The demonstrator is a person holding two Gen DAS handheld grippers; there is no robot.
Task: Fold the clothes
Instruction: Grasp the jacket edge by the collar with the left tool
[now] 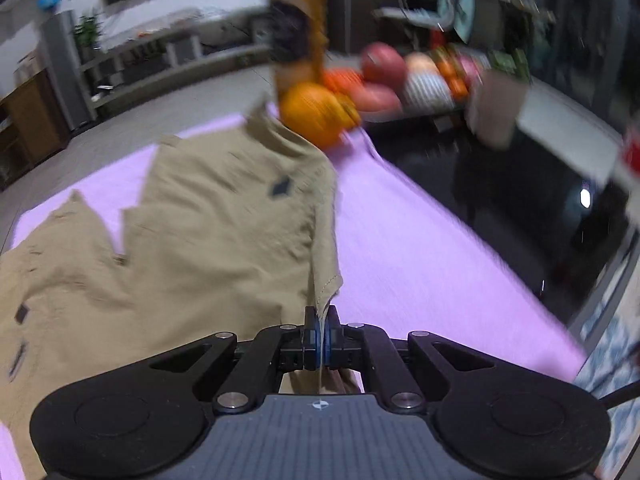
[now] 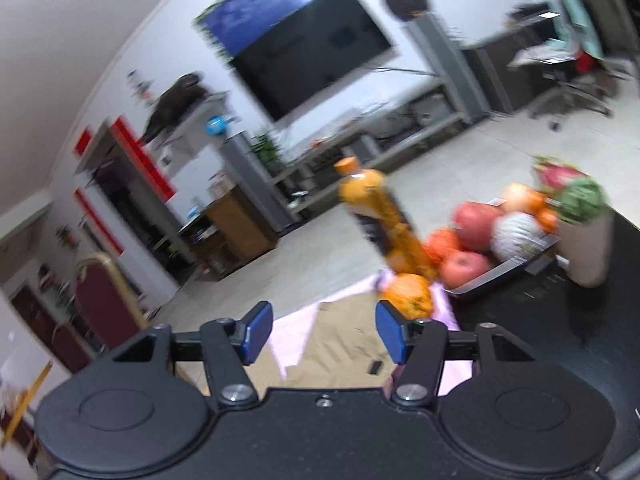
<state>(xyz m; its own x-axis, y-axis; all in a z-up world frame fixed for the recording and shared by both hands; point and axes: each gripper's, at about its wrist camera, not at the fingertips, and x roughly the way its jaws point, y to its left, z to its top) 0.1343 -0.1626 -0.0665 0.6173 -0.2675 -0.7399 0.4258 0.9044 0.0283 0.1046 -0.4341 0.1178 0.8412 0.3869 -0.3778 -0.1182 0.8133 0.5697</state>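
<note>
Tan garment [image 1: 224, 216] pinched in left gripper [image 1: 321, 338]; right gripper [image 2: 324, 332] spread wide

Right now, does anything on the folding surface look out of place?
Yes: an orange drink bottle and an orange fruit sit at the far edge of the purple cloth, right by the khaki garment held by the left gripper. They could get knocked.
</note>
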